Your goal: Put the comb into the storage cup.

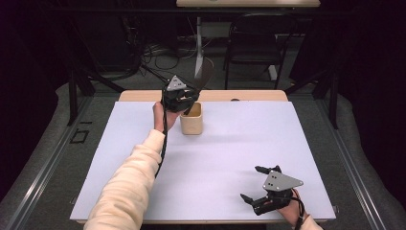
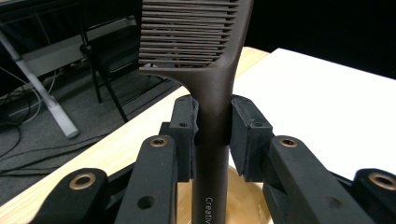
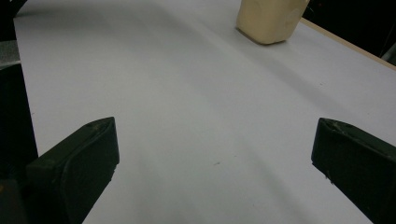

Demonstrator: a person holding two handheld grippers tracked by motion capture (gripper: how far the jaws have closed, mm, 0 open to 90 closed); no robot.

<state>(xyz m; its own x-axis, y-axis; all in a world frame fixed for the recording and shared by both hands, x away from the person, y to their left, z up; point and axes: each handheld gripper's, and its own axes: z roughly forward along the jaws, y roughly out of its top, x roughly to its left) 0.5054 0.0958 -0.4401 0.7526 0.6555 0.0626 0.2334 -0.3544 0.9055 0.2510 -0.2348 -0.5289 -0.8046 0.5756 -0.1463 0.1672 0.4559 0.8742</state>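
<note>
Between the left gripper's (image 2: pixel 212 135) pads, a dark brown plastic comb (image 2: pixel 205 70) is pinched over the beige cup (image 1: pixel 191 120); slippage is risked if tilted. The right gripper (image 1: pixel 253 184) is held spread, empty.

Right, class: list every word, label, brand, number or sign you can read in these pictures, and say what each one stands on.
"Creativ": white letters running along the handle of the dark brown plastic comb, cut off by the bottom edge of the left gripper view, so the word may go on.
No other writing can be read: none on the beige plastic cup or the white table mat.
</note>
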